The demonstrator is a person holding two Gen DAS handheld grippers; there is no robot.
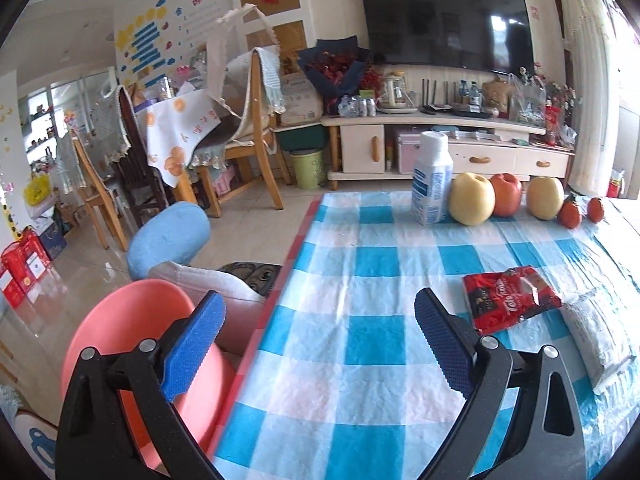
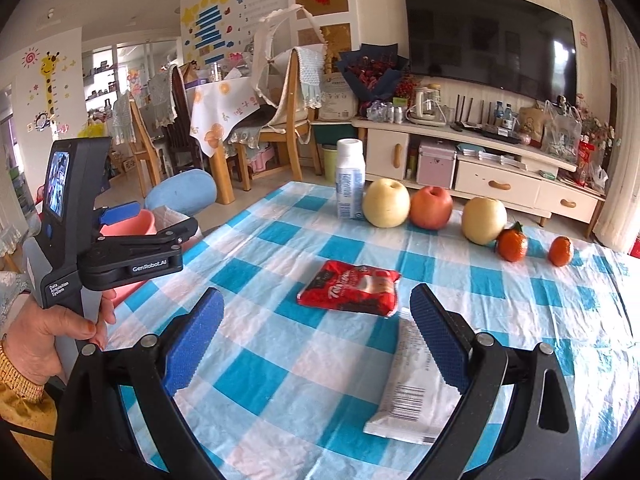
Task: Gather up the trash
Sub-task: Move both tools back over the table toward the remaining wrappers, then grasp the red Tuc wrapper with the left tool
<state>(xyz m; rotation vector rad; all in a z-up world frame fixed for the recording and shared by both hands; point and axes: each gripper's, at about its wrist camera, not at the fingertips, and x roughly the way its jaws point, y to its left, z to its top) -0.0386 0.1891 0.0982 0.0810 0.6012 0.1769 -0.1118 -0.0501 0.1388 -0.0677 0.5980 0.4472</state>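
A red snack wrapper (image 1: 510,300) (image 2: 352,288) lies flat on the blue-checked tablecloth (image 1: 360,340) (image 2: 280,360). A white wrapper with a barcode (image 1: 600,336) (image 2: 412,392) lies just right of it, partly under my right gripper's right finger. A pink bin (image 1: 132,332) (image 2: 128,224) stands beside the table's left edge. My left gripper (image 1: 320,344) (image 2: 152,220) is open and empty over the table's left edge, its left finger above the bin. My right gripper (image 2: 318,336) hovers open and empty, just short of the red wrapper.
At the table's far edge stand a white bottle (image 1: 432,180) (image 2: 350,180), two yellow pears, a red apple (image 2: 432,208) and two tangerines. A blue cushioned stool (image 1: 172,236) and wooden chairs stand left of the table. A hand (image 2: 48,328) holds the left gripper's handle.
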